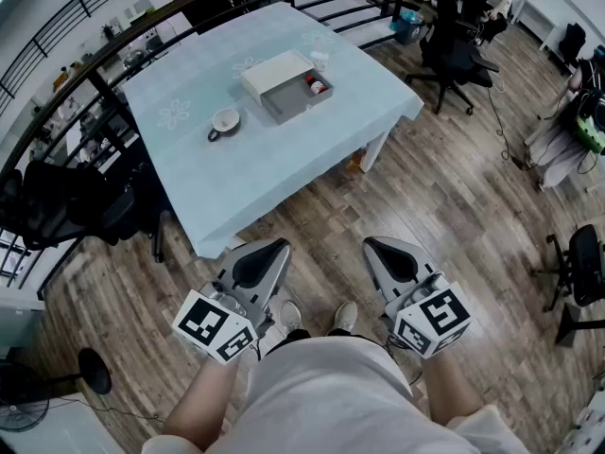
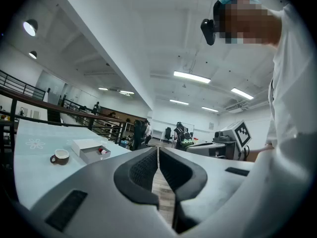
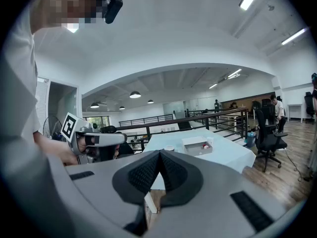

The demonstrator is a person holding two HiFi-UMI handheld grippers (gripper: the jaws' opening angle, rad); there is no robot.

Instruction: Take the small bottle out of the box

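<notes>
Since the person stands well short of the desk [image 1: 236, 168], left gripper [image 1: 280, 245] and right gripper [image 1: 371, 244] likely just idle low, fingers closed, empty. Small bottle [image 1: 317, 86] sits inside the box [image 1: 289, 109] on the desk.

Bright ceiling strips — sharp, fisheye-warped edges

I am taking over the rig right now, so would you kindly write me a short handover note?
Left gripper: jaws together, empty, held over the floor short of the table.
Right gripper: the same, shut and empty.
Things: the box lies open on the table; the small bottle sits inside, at its right end in the head view. A cup stands left of the box, apart from it.
Done: nothing yet.
Left: step up, open a gripper, grip the bottle, lift it out.
</notes>
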